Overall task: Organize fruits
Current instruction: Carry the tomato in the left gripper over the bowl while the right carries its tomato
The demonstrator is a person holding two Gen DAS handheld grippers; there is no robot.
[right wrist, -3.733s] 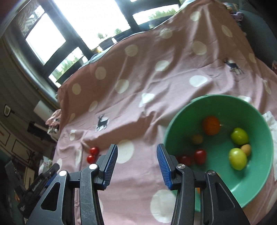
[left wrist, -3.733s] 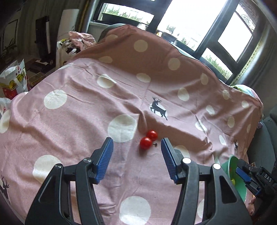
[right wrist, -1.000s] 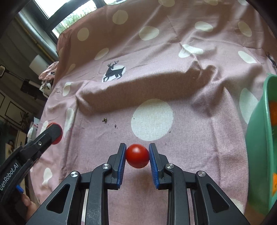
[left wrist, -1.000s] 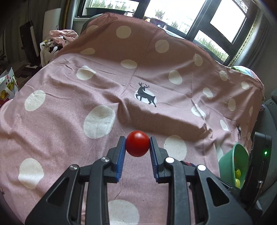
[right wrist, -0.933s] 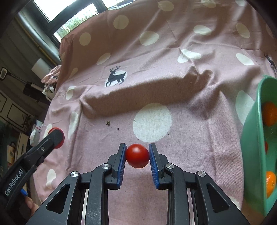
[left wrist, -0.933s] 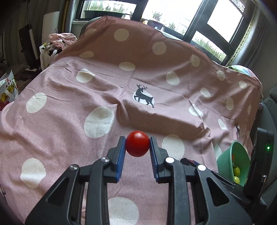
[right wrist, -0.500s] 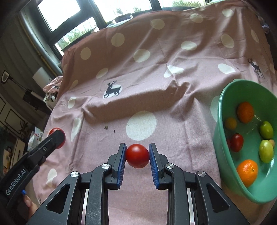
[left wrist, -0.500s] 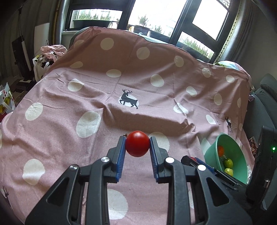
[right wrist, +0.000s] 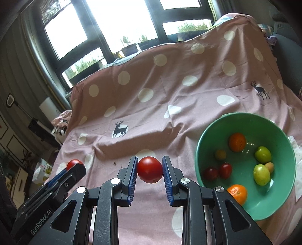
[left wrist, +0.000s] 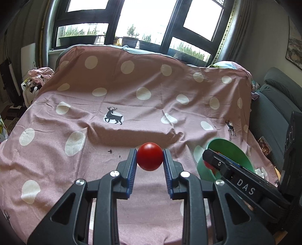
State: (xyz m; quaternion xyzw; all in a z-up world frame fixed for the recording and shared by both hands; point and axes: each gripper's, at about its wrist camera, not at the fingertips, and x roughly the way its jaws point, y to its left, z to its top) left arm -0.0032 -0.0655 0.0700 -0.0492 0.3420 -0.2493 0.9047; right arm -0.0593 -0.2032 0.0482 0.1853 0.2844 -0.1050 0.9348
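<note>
Right wrist: tongs (right wrist: 149,170) pinch tomato (right wrist: 149,169) beside bowl (right wrist: 203,143).

A home living room; a pink polka-dot sheet (left wrist: 151,98) drapes the furniture; a grey sofa (left wrist: 273,105) sits alongside; potted plants (right wrist: 130,47) line the big windows (left wrist: 143,17).

"DAS" in white on the right claw (left wrist: 208,161); "GenRobot.AI" in white on the left claw (right wrist: 75,166)
</note>
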